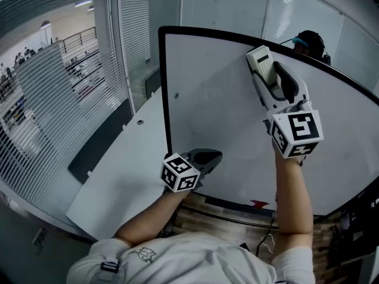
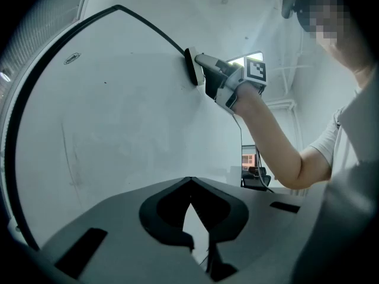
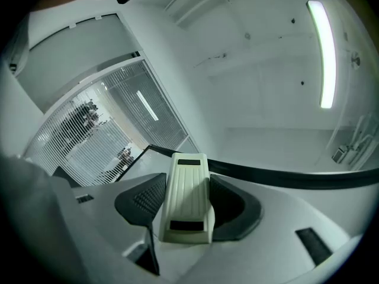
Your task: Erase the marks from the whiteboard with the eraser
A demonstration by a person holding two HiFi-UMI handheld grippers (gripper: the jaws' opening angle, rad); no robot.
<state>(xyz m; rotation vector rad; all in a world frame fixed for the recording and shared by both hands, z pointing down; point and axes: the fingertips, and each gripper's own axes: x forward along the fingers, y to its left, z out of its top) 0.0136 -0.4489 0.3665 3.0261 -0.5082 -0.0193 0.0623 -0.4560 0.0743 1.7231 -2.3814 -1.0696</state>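
Right claw [image 1: 275, 84] clamped on the cream eraser [image 1: 259, 60], jaws tight on both its sides. The eraser sits high on the whiteboard [image 1: 219, 117], just under the black top frame. Left gripper view shows its dark felt face flat against the board surface. Left claw [image 1: 204, 157] has its tips together with nothing between them. It hangs low by the board's bottom-left corner, pointing at the surface; can't tell if it touches. Board is mostly white, with faint grey smudges [image 2: 74, 152] on the left part and a small red patch [image 1: 259, 204] at the bottom edge. Slatted blinds [image 1: 47, 111] are off to the left.
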